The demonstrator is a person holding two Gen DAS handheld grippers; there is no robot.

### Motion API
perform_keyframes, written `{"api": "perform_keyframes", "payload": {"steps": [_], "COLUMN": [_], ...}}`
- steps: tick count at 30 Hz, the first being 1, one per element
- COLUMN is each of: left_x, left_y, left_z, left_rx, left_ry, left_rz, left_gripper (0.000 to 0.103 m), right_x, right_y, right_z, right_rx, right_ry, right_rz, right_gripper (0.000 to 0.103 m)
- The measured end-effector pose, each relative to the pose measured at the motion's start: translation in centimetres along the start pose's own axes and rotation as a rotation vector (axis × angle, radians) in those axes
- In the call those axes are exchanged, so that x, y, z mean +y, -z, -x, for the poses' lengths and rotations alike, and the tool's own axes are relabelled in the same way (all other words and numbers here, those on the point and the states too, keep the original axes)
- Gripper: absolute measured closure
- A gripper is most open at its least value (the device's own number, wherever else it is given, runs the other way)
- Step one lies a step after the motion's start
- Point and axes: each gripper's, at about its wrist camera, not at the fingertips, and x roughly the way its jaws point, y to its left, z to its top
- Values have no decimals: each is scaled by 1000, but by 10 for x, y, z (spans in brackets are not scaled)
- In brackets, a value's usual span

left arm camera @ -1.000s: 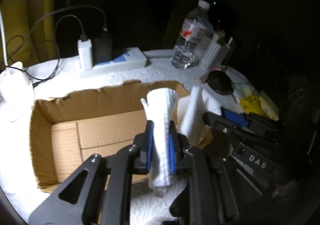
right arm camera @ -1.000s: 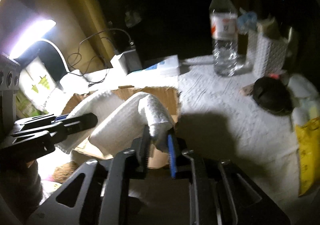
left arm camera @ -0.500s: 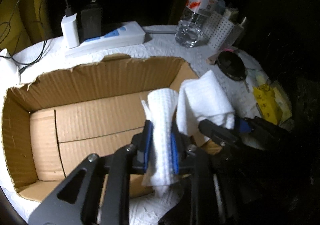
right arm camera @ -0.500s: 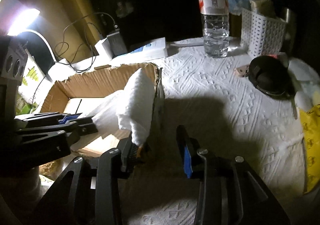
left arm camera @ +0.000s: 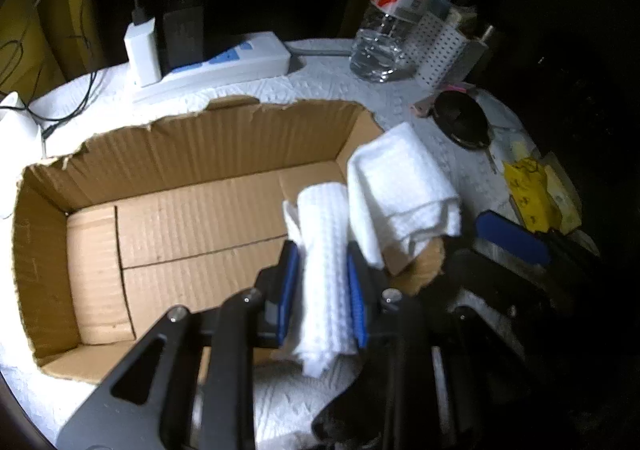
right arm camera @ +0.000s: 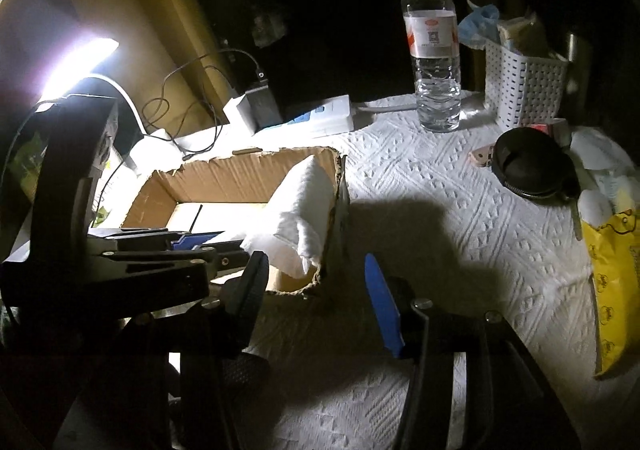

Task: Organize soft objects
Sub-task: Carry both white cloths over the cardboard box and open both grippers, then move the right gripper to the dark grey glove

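Only the left wrist view shows the left claw [left arm camera: 322, 286] opening around a rolled towel [left arm camera: 324, 270]. The right claw [right arm camera: 316, 290] is opening, released, near a folded towel [right arm camera: 298, 209] leaning in the cardboard box [right arm camera: 248, 169]. A lamp [right arm camera: 80, 61] lights the paper-covered bench [right arm camera: 440, 209] in a dark room.

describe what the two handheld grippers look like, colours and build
Both are black, angular two-finger tools. The left gripper has flat black linkage arms with triangular cut-outs, silver pivot screws and blue ribbed pads on its fingers. The right gripper has the same black frame and silver screws; one blue pad shows, while its other finger looks dark. No sleeves, hands or gripper cables are visible.
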Motion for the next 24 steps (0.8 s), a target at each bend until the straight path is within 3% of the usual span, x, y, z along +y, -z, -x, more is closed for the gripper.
{"api": "perform_keyframes", "payload": {"steps": [12, 13, 15, 16, 24], "left_x": [9, 9, 10, 13, 12], "left_y": [10, 10, 11, 11, 7], "left_z": [28, 29, 30, 31, 36], "left_rx": [-43, -44, -38, -41, -60], "left_ry": [3, 4, 24, 46, 12], "left_rz": [21, 22, 35, 52, 42], "left_gripper": [75, 71, 22, 15, 14], "right_x": [5, 6, 6, 5, -8], "right_y": [9, 10, 11, 11, 14], "right_z": [9, 9, 9, 9, 1], "right_rx": [0, -1, -1, -1, 14], "right_ry": [30, 32, 32, 31, 34], "right_rz": [-19, -19, -22, -24, -49], "right_gripper": [50, 50, 50, 50, 50]}}
